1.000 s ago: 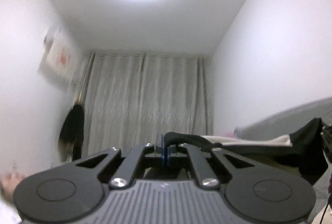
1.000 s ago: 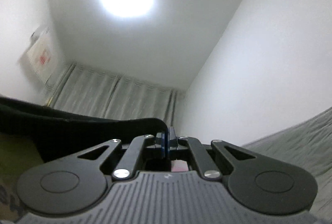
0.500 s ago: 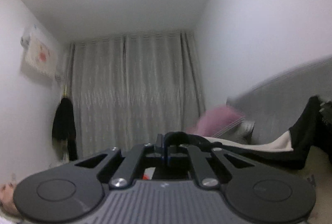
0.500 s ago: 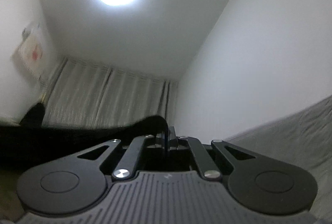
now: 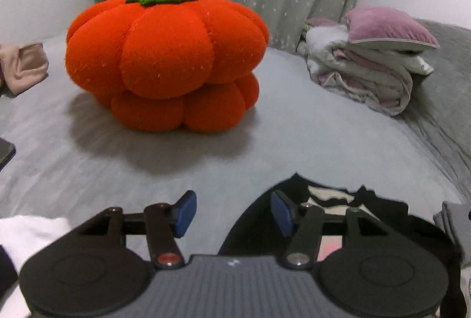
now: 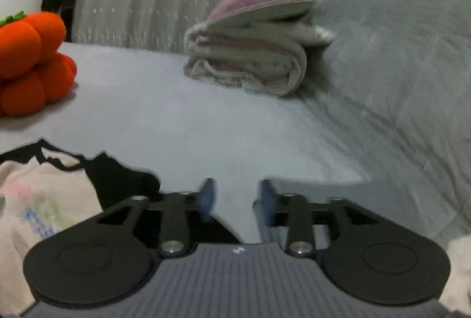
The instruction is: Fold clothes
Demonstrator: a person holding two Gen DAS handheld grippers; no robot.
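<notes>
Both jaws have just been opening and stand spread with nothing pinched, the left gripper (image 5: 231, 213) and right gripper (image 6: 235, 197) low over the grey bed (image 5: 294, 141), where the black garment (image 5: 368, 209) lies flat, well short of the orange pumpkin cushion (image 5: 164, 59).

Left gripper (image 5: 232, 212) and right gripper (image 6: 235, 197) — jaws just opened, empty.
</notes>
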